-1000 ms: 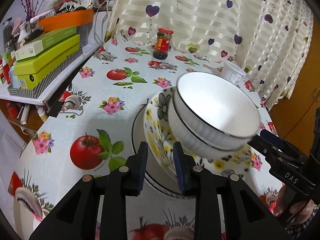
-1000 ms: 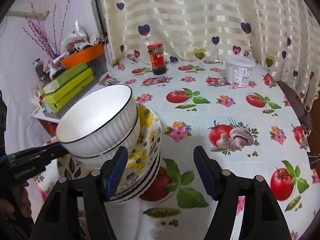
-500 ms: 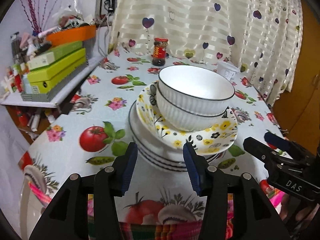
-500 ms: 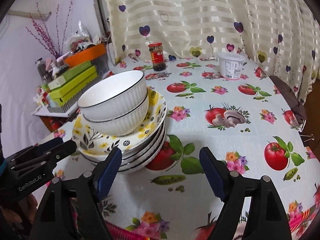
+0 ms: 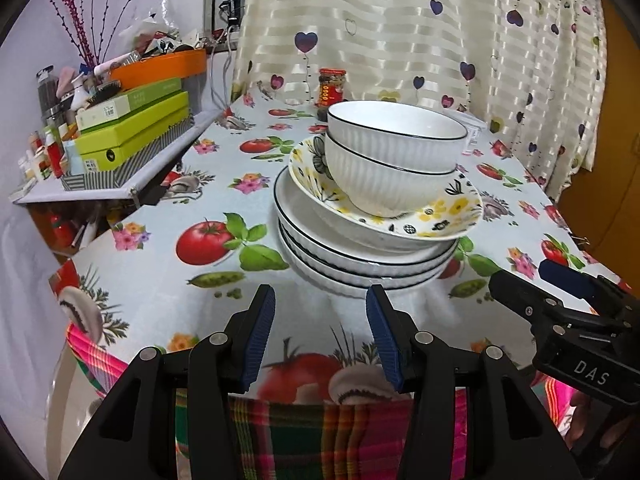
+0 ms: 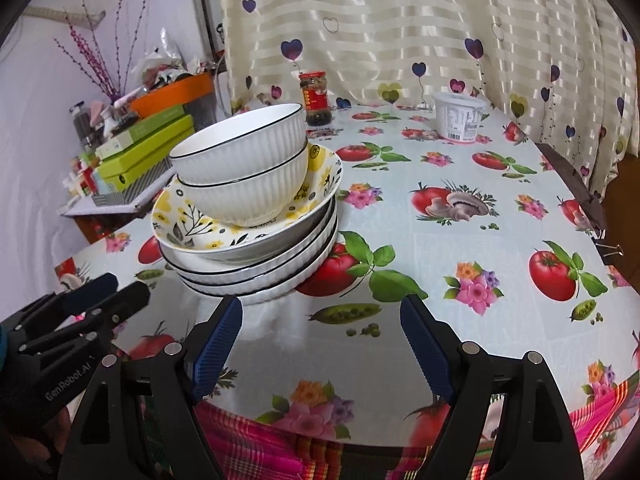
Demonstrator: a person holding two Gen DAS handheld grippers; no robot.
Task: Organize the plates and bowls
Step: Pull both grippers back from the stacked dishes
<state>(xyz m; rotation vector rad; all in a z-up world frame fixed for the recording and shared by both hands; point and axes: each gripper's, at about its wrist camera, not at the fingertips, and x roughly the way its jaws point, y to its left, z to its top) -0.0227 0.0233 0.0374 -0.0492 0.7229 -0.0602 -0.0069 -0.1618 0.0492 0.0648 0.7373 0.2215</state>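
A stack stands on the table near its front edge: white black-rimmed plates (image 5: pixel 360 256) at the bottom, a yellow-flowered plate (image 5: pixel 452 208) on them, and two nested white ribbed bowls (image 5: pixel 384 160) on top. The stack also shows in the right wrist view (image 6: pixel 256 264), with the bowls (image 6: pixel 248 176) leaning left. My left gripper (image 5: pixel 320 336) is open and empty, just in front of the stack. My right gripper (image 6: pixel 320 344) is open and empty, in front and right of the stack. Each gripper shows in the other's view (image 5: pixel 560 300) (image 6: pixel 100 296).
A red-lidded jar (image 6: pixel 316 98) and a white tub (image 6: pixel 460 120) stand at the back by the curtain. A side shelf with green boxes (image 5: pixel 132 136) and an orange tray (image 5: pixel 160 64) is at the left. A fruit-print cloth (image 6: pixel 460 240) covers the table.
Both grippers have pulled back from the stack toward the table's front edge. The left gripper let go of the bowls and opened wide. The top bowls now rest on the flowered plate.
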